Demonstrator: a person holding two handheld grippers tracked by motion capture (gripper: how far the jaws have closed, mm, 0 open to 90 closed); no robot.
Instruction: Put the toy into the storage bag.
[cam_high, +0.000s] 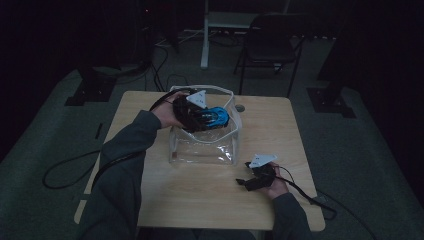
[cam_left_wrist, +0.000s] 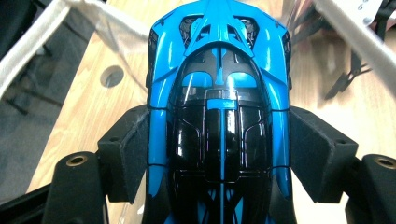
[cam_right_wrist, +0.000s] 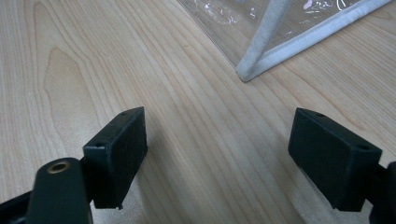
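Blue-and-black toy: a glossy blue and black plastic toy sports car (cam_left_wrist: 219, 121) is clamped across its body between the two black padded jaws of the left gripper (cam_left_wrist: 219, 154), nose pointing away from that gripper's camera.
Where it hangs: in the high view the toy car (cam_high: 215, 117) is held over the open top of a clear plastic pouch with pale fabric edging (cam_high: 205, 147), just above its rim, off the table.
Left gripper: seen from above, the left gripper (cam_high: 197, 112) is gripped by the person's left hand (cam_high: 167, 116), a grey three-cornered plate on top and a black cable trailing off the table's left side.
Pouch: it stands upright near the middle of the light wooden table (cam_high: 200, 195), mouth spread wide; whether anything lies inside I cannot tell in the dim light.
Right gripper: the right gripper (cam_right_wrist: 217, 158) has its jaws spread wide with nothing between them, low over bare wood grain.
Right hand: in the high view the right gripper (cam_high: 252, 180) sits near the table's front right, held by the person's right hand (cam_high: 277, 187), well apart from the toy car.
Pouch corner: a bottom corner of the pouch (cam_right_wrist: 261, 65) lies ahead of the right gripper, not touching its jaws.
Room: dark, with a black folding chair (cam_high: 270, 47) beyond the table's far edge.
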